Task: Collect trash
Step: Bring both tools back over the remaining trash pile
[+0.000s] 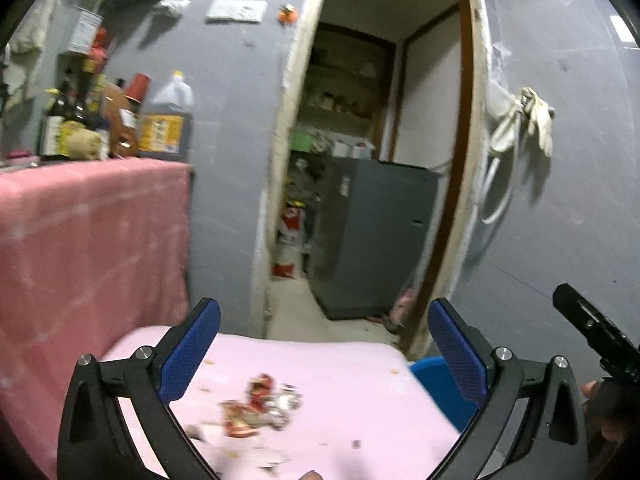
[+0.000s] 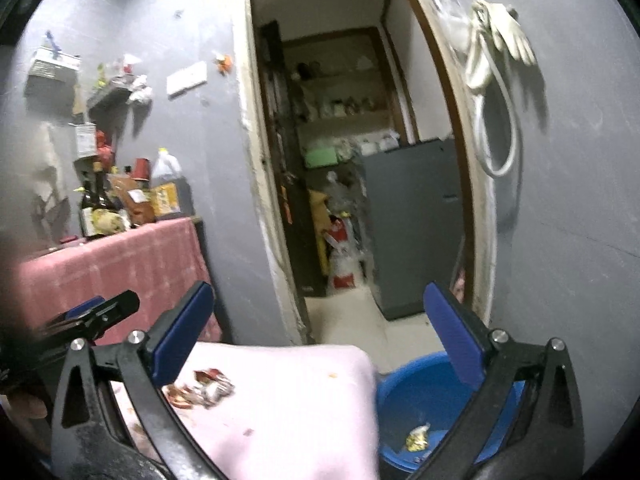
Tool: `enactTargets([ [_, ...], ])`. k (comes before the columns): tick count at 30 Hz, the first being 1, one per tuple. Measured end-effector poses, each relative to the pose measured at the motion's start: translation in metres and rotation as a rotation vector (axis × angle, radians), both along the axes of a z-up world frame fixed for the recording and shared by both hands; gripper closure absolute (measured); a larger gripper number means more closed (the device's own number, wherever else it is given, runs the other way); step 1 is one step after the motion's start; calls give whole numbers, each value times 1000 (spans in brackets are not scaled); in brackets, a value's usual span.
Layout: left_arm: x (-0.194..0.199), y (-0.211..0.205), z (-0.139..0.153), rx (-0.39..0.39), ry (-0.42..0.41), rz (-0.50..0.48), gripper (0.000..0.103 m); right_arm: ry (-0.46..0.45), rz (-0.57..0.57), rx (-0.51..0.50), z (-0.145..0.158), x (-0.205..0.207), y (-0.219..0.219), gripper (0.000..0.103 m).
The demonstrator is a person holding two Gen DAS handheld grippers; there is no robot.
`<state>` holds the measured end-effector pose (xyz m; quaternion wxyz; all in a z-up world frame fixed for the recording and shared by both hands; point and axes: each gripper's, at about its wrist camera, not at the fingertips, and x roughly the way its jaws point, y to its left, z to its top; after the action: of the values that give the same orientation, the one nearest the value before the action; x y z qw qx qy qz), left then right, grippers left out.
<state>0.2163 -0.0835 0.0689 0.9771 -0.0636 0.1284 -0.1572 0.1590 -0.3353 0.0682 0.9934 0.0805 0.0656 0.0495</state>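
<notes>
A heap of crumpled red and silver wrappers [image 1: 256, 404] lies on the pale pink table [image 1: 344, 364]. My left gripper [image 1: 324, 312] is raised above the table and open, with nothing between its blue pads. In the right wrist view the same wrappers [image 2: 204, 390] lie at the left of the pink table [image 2: 288, 384]. A blue bin [image 2: 420, 392] stands on the floor to the right of the table, with a yellow wrapper [image 2: 418, 436] inside. My right gripper [image 2: 319, 294] is open and empty above the table edge and bin. The blue bin [image 1: 436, 384] also peeks past the table corner.
A counter under a pink cloth [image 1: 88, 232] holds bottles and an oil jug [image 1: 168, 120] at the left. Straight ahead is a doorway [image 1: 360, 200] with a grey cabinet [image 1: 372, 236] behind it. Gloves and a hose [image 1: 524, 124] hang on the grey wall.
</notes>
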Motion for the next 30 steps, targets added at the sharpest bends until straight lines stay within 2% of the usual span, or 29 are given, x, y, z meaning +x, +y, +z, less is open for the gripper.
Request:
enactTargets([
  [8,-22,56,-3,28,-57,132,1,-96,66,0,1,2,52,0],
  [11,-23,73,-10,25,-58,174,1,-101,88,-9,-3,5,66,0],
  [21,-8,106,-56,2,54,228,1,30,170,-67,-44,48,97,0],
  [30,23,101,-102,21,213,174,2,222,258,-124,-89,91,111,4],
])
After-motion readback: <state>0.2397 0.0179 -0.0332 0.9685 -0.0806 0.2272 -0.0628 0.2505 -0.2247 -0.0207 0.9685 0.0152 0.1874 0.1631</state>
